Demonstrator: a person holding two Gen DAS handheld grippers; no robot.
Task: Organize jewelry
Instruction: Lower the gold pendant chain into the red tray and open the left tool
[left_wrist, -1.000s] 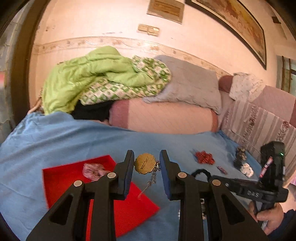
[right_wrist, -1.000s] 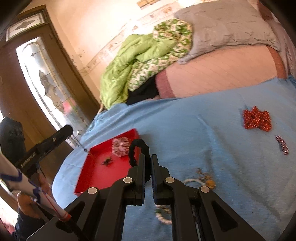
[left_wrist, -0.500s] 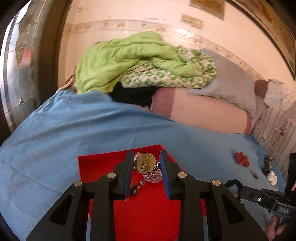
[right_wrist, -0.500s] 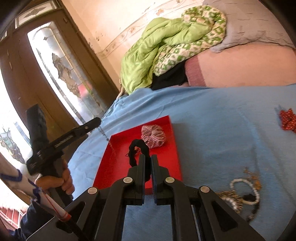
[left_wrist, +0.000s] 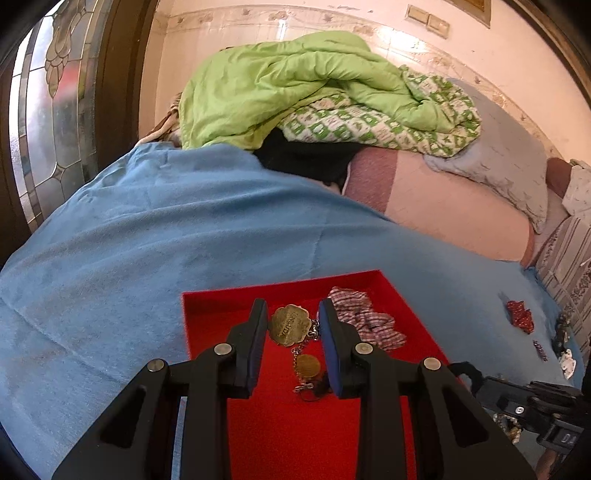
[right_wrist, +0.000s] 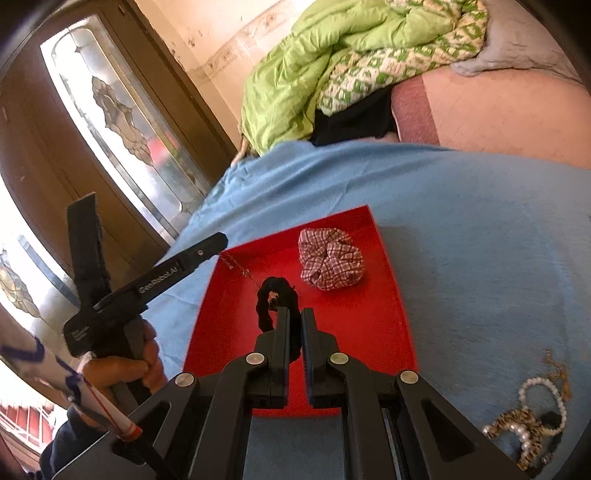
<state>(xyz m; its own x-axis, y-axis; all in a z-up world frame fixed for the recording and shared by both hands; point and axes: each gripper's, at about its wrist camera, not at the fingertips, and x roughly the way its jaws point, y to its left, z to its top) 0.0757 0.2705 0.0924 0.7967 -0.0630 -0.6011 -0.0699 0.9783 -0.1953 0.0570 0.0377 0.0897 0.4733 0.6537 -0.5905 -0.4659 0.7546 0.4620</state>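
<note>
While both tools hover over the red tray lying on a bed's blue blanket, the sorting looks partly done, as far as I can judge.

One plaid scrunchie already rests inside the tray near its far corner.

From its own camera, the left tool shows a brass scalloped pendant on a chain between its fingers. The jaws stand fairly narrow, with a gap on each side of the pendant, so I cannot tell how it is gripped. A second, smaller brass disc hangs lower on the chain, close above the tray floor.

In the right wrist view, the right tool is closed tight on one black scrunchie, held over the tray.

Still out on the blanket, well apart from the tray:
- one heap near the right tool, holding a white pearl bracelet, a leopard-print piece and a thin gold chain; its exact count is unclear
- one red sequinned piece
- a few small items beyond it, too small to count

By my reading, one piece is stored, two are about to be set down, and several remain to be gathered.
</note>
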